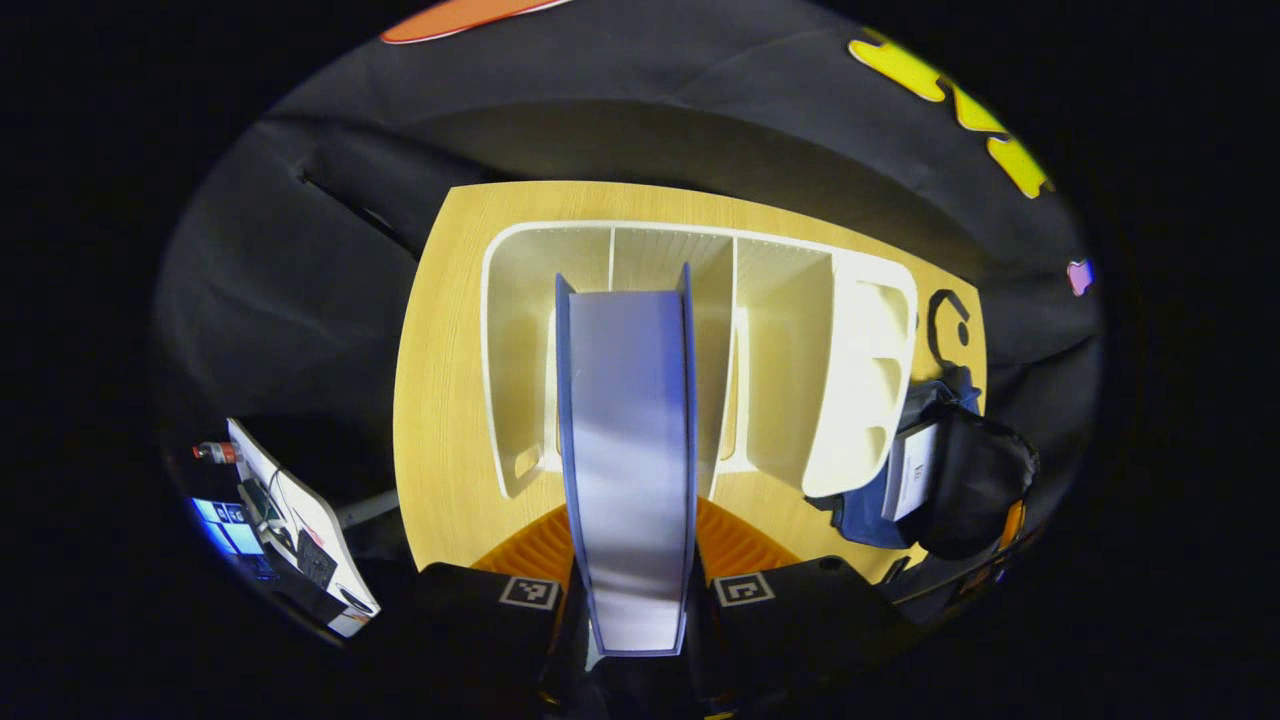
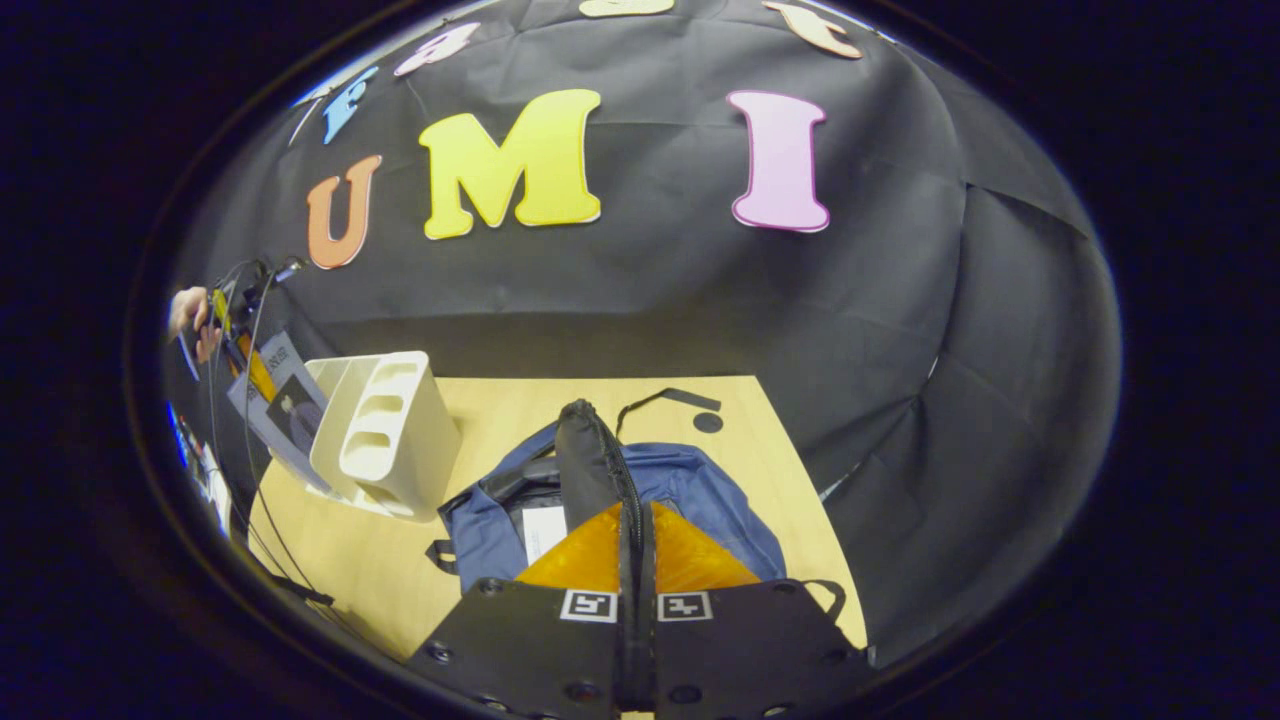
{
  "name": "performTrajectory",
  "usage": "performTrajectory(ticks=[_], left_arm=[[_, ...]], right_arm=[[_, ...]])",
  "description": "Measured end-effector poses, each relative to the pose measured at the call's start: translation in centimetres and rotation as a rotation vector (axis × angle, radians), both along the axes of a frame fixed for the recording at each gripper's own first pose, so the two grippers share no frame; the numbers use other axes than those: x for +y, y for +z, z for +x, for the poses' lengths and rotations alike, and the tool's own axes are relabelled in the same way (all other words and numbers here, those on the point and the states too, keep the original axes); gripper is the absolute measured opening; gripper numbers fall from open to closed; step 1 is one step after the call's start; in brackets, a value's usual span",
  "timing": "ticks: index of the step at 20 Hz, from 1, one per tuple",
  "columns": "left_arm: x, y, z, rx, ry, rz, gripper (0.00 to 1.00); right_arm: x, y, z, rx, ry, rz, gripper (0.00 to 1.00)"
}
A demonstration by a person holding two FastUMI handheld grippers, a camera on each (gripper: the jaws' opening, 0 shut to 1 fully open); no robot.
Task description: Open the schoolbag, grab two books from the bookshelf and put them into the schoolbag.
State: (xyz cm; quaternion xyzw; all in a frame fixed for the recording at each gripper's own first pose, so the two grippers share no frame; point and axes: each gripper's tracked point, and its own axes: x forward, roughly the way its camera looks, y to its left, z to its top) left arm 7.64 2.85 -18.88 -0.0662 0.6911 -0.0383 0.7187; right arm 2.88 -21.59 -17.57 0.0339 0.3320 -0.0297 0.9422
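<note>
My left gripper (image 1: 632, 590) is shut on a blue-covered book (image 1: 630, 450), held edge-on above the white bookshelf (image 1: 860, 380), whose compartments look bare. In the right gripper view this book (image 2: 275, 400) hangs left of the bookshelf (image 2: 385, 430), under a hand (image 2: 190, 315). The blue schoolbag (image 2: 700, 500) lies open on the wooden table (image 2: 500, 410). My right gripper (image 2: 636, 560) is shut on its black flap (image 2: 590, 460) and holds it up. A white book (image 2: 545, 530) lies inside the bag. In the left gripper view the schoolbag (image 1: 975, 480) sits right of the shelf, a white book (image 1: 912, 470) inside.
A black strap (image 2: 660, 398) and a small black disc (image 2: 708, 422) lie on the table behind the bag. Cables (image 2: 250, 480) hang off the table's left side. A white board with devices (image 1: 300, 520) stands beyond the table edge. Black cloth walls surround the table.
</note>
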Motion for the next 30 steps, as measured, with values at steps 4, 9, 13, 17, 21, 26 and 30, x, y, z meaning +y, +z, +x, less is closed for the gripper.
performTrajectory(ticks=[4, 9, 13, 17, 21, 26, 30], left_arm=[[0.2, 4.2, -3.2, -0.044, 0.046, -0.067, 0.42], [0.3, 8.8, -6.7, -0.106, 0.074, -0.167, 0.42], [-1.2, 10.5, -8.8, -0.125, 0.113, -0.305, 0.42], [-4.3, 10.8, -9.2, -0.108, 0.169, -0.468, 0.42], [-7.3, 10.0, -9.6, -0.142, 0.162, -0.579, 0.42], [-12.7, 8.4, -11.1, -0.130, 0.139, -0.726, 0.42], [-17.5, 6.5, -11.6, -0.180, 0.101, -0.802, 0.42]], right_arm=[[0.1, 0.0, -0.1, -0.004, 0.013, 0.008, 0.00], [0.1, 0.1, -0.2, -0.006, 0.015, 0.016, 0.00], [0.3, 0.2, -0.4, -0.002, 0.024, 0.018, 0.00], [0.4, 0.2, -0.5, 0.003, 0.032, 0.009, 0.00], [0.4, 0.2, -0.9, 0.009, 0.031, -0.008, 0.00], [0.4, -0.1, -1.1, 0.026, 0.023, -0.009, 0.00], [0.3, 0.1, -0.8, 0.031, 0.018, -0.008, 0.00]])
